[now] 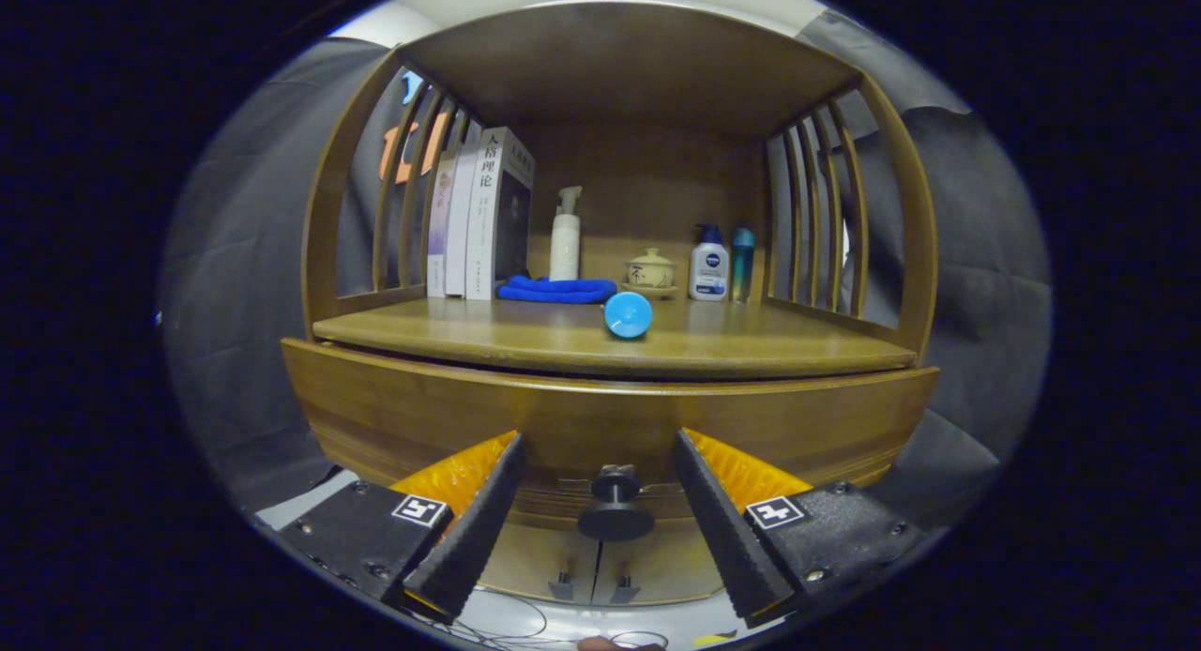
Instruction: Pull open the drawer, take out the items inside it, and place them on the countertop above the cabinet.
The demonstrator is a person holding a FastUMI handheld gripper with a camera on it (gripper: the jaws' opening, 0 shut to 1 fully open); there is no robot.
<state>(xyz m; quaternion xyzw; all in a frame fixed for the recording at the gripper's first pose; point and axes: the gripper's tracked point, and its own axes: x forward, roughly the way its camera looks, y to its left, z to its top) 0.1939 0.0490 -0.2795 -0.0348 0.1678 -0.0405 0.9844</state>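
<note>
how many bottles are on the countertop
3: a white pump bottle behind the blue cloth, and a white lotion bottle beside a teal bottle right of the lidded teacup. None seem hidden.

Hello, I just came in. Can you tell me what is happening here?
A person is holding a gripper up to a wooden cabinet. Its fingers are open, with the drawer knob between them but not yet grasped. The drawer looks shut. On the countertop above stand books, a blue cloth, bottles and a blue ball-like thing.
</note>
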